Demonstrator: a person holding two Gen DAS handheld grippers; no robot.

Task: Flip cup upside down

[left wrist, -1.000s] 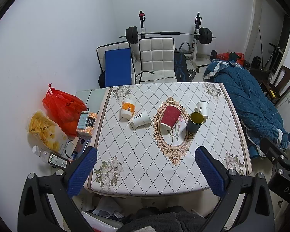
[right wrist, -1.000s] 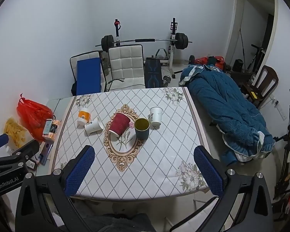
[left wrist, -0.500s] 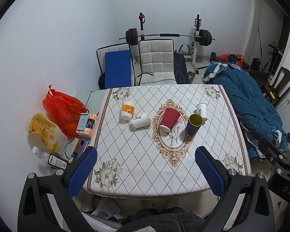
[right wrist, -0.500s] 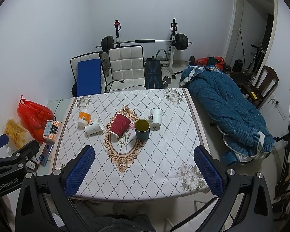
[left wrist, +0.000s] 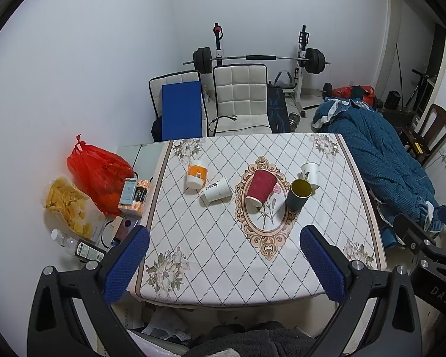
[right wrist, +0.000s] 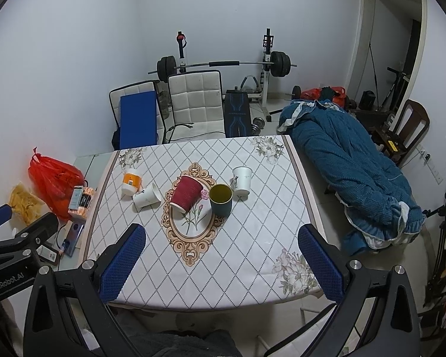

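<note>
Several cups sit mid-table on a diamond-patterned cloth (left wrist: 223, 253). A dark cup with a yellow inside (left wrist: 298, 194) (right wrist: 221, 200) stands upright. A red cup (left wrist: 261, 188) (right wrist: 186, 193) lies tilted on its side. A white cup (left wrist: 217, 189) (right wrist: 147, 198) lies on its side. Another white cup (left wrist: 309, 174) (right wrist: 241, 180) stands upright. An orange and white cup (left wrist: 196, 175) (right wrist: 130, 182) sits upside down at the left. My left gripper (left wrist: 223, 264) and right gripper (right wrist: 221, 263) are both open and empty, high above the table's near edge.
A red bag (left wrist: 99, 175), a snack pack (left wrist: 71, 208) and bottles lie on the floor left of the table. White chairs (left wrist: 240, 98) and a barbell rack stand behind it. A blue quilt (right wrist: 356, 175) lies at the right.
Both views have drifted slightly back and up from the table. The cups have not moved and both grippers stay open.
</note>
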